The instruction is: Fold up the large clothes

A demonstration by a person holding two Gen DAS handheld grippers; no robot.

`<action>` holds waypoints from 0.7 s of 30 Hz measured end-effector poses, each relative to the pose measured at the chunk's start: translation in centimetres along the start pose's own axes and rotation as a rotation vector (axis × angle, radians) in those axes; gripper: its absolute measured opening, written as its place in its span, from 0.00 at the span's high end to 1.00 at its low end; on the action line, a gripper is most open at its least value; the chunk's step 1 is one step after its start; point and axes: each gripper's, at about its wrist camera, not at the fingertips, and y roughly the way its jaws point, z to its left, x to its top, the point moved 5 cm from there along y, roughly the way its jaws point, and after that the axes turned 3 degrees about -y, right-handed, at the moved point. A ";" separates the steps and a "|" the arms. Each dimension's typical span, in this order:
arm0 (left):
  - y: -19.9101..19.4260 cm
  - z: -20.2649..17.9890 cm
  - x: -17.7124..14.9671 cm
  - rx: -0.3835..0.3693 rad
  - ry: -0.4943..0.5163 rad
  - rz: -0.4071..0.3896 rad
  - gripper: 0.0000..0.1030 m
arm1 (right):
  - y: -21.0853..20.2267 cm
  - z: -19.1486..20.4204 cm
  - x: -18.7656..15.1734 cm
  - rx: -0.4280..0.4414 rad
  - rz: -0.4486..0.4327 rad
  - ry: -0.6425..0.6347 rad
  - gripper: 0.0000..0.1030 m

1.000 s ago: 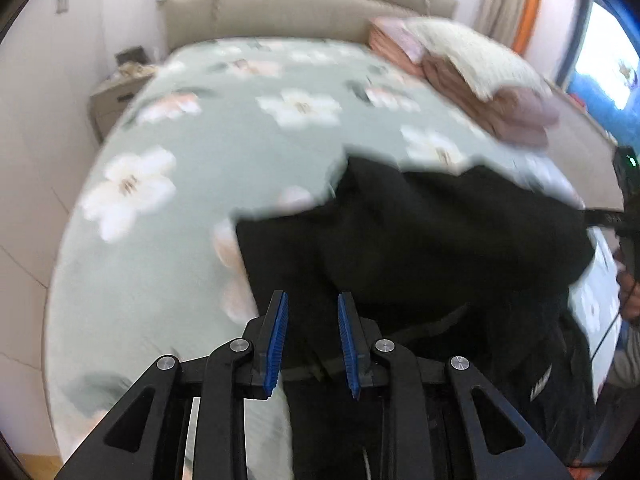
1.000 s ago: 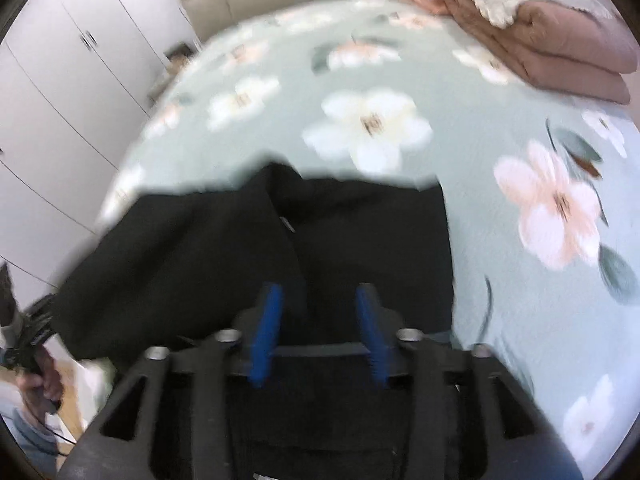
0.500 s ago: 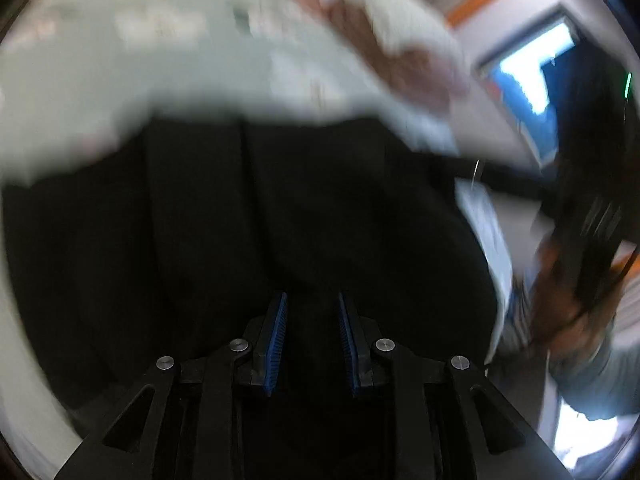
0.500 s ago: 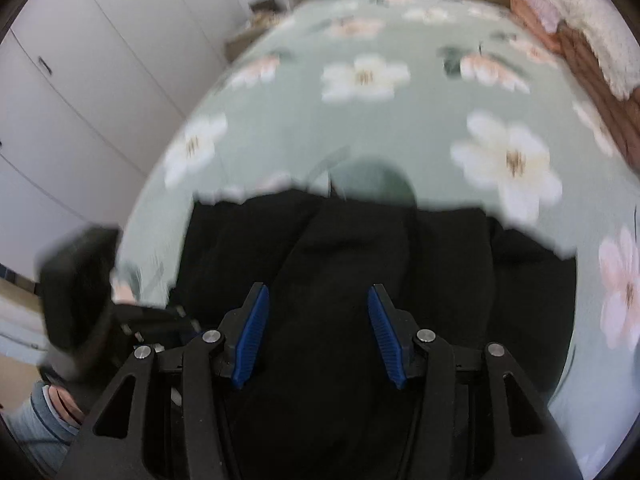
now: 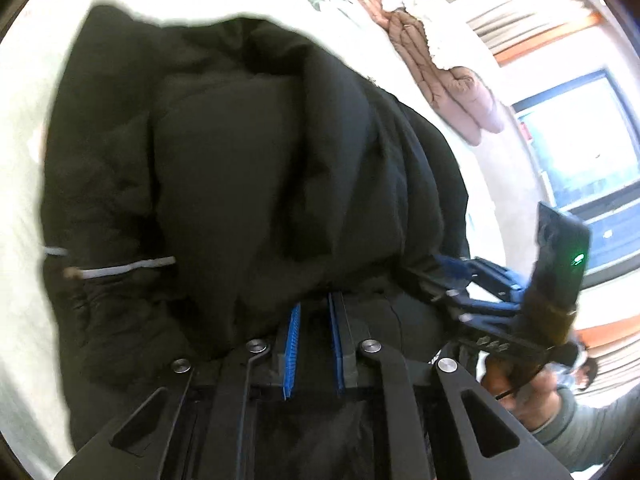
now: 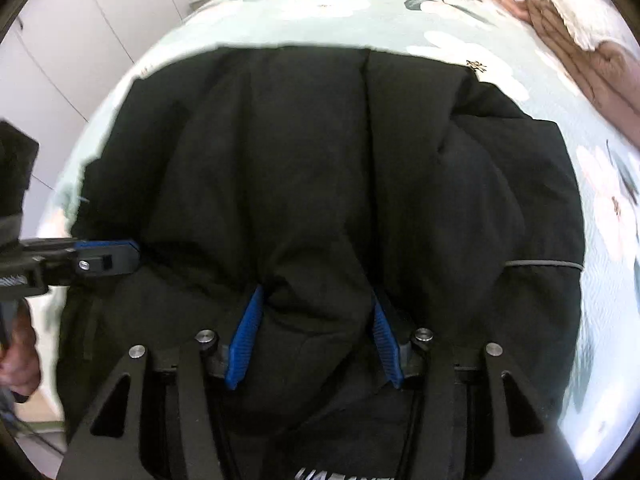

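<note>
While bunched on floral bedspread [image 6: 452,20], black puffy jacket [image 6: 320,168], thick folds

bedroom around the work

a bed [image 6: 400,8] with a pale green cover printed with white flowers; a pink quilt [image 6: 592,64] folded along its right edge, a cream blanket [image 6: 560,8] on top. white wardrobe [image 6: 72,48] doors to the left, a bright window [image 5: 576,144] on the right.
</note>
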 end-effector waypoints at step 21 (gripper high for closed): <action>0.5 -0.7 -3.2 0.149 0.191 -0.245 0.38 | 1.0 0.9 -3.8 0.038 -0.213 0.020 0.44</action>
